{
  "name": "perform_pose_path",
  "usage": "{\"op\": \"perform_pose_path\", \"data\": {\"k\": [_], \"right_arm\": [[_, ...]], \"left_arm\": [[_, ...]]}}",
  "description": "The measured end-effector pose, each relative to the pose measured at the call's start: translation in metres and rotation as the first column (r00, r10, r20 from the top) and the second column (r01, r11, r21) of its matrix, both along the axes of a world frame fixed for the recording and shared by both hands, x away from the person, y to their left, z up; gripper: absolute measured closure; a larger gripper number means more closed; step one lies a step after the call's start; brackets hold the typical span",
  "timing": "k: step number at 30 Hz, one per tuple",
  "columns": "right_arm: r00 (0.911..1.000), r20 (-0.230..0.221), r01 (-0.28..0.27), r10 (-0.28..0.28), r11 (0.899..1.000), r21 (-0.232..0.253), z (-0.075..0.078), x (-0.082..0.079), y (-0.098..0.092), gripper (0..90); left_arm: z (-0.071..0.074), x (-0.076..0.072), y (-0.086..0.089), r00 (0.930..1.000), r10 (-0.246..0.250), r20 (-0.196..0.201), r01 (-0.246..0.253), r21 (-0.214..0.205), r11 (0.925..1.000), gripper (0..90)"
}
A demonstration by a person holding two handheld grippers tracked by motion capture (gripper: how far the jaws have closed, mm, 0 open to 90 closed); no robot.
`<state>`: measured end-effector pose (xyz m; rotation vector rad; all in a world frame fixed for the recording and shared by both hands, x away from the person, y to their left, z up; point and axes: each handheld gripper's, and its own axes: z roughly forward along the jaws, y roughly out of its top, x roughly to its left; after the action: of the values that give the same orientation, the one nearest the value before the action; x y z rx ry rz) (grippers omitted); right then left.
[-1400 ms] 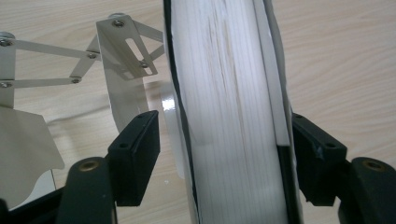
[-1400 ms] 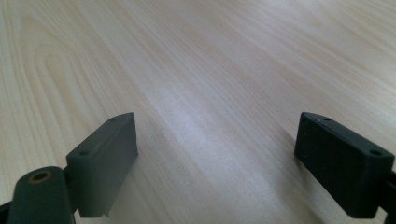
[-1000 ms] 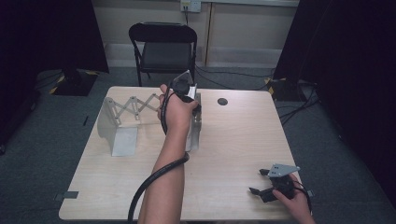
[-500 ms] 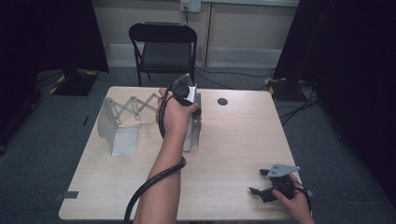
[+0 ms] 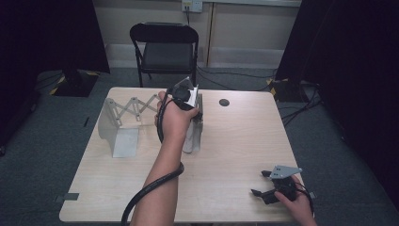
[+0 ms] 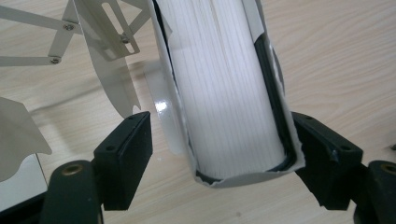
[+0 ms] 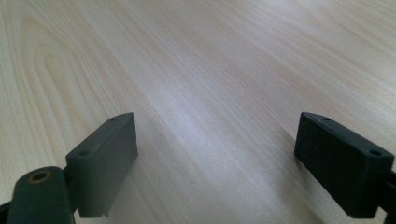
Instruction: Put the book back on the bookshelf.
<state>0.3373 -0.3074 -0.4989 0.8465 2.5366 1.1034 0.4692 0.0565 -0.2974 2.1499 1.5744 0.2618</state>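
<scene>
From where I stood, the left gripper [image 5: 188, 101] hung over a thick book [image 6: 224, 88] standing on its edge against the end plate of the metal expanding book rack [image 5: 123, 120]. The book sat between its fingers [image 6: 125, 156], which had just been opening: the left one stood clear of the cover, while the right one lay at or just beside the other cover, and I could not tell whether it touched. It looked like a release, so the sound way to finish was to spread both fingers evenly and lift straight up, since dragging a pad along the cover could tip the book. The right gripper [image 5: 275, 186] rested low over the bare desk [image 7: 210, 70], its fingers wide with nothing between them.
</scene>
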Motion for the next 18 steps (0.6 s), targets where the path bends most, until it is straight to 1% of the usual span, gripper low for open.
{"op": "perform_pose_path", "data": {"k": [9,10,12,15,17,18], "right_arm": [[1.0,0.0,-0.001,0.001,1.0,0.0,0.0,0.0,0.0,12.4],[1.0,0.0,0.0,0.0,1.0,0.0,0.0,0.0,0.0,12.4],[1.0,0.0,0.0,0.0,1.0,0.0,0.0,0.0,0.0,12.4],[1.0,0.0,0.0,0.0,1.0,0.0,0.0,0.0,0.0,12.4],[1.0,-0.001,0.0,0.0,1.0,0.0,0.0,0.0,0.0,12.4],[1.0,-0.001,0.0,0.0,1.0,0.0,0.0,0.0,0.0,12.4]], "left_arm": [[-0.004,-0.009,0.01,1.0,-0.004,-0.005,0.004,-0.014,0.9999,23.9],[-0.004,-0.01,0.012,0.9999,-0.007,-0.008,0.007,-0.018,0.9998,23.8],[-0.005,-0.012,0.014,1.0,-0.009,-0.002,0.009,-0.029,0.9995,23.0],[-0.005,-0.014,0.019,1.0,-0.001,0.002,0.001,-0.054,0.9986,21.3],[-0.005,-0.017,0.022,1.0,-0.008,-0.002,0.008,-0.05,0.9987,19.9],[-0.006,-0.018,0.023,0.9997,-0.023,-0.001,0.023,-0.045,0.9987,19.9]]}}
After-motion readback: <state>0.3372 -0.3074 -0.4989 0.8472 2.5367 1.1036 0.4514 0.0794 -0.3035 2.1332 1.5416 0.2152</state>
